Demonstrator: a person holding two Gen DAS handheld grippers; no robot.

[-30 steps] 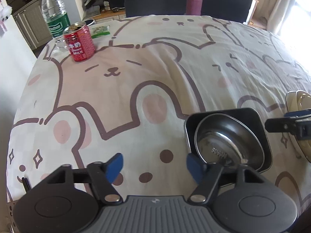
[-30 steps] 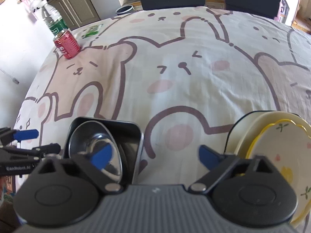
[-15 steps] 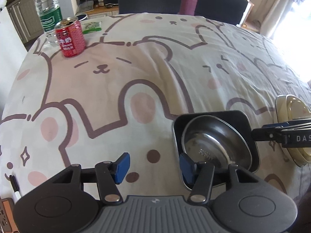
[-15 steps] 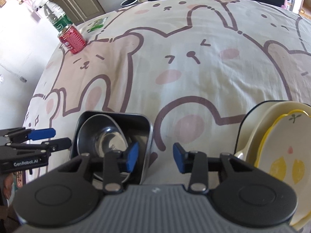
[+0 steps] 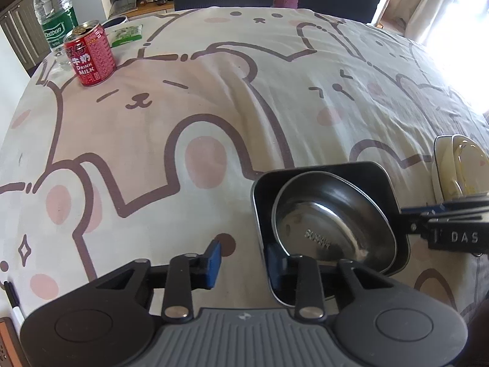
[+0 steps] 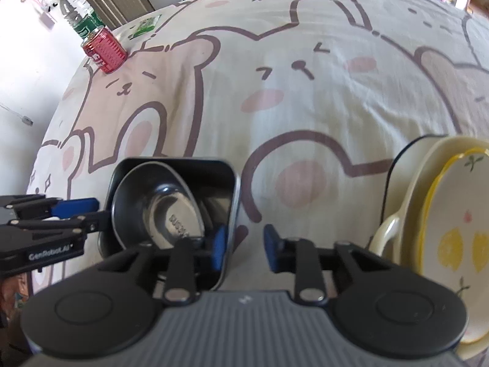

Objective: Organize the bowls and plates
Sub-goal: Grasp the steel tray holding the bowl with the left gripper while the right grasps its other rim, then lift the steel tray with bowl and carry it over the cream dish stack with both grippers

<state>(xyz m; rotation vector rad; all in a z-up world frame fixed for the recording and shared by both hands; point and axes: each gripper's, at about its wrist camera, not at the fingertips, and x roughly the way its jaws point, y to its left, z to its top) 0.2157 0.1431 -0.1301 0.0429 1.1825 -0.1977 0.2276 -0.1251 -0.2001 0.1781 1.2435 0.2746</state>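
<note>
The round steel bowl (image 5: 333, 223) with unreadable stamped letters sits in the black square metal tray (image 5: 318, 174), lower right in my left view. My left gripper (image 5: 241, 260) is closing over the tray's left wall; my right gripper (image 6: 244, 244), marked "DAS" on its side, is closing over the right wall. I cannot tell if the pads press. Upper left stands the red can (image 5: 90, 56), "DRINK MILK".

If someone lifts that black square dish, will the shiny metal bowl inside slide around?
Probably. The metal bowl sits loose and tilted in the black square dish, and its polished surface looks slippery. It looks thin, so likely light and quick to rattle.
</note>
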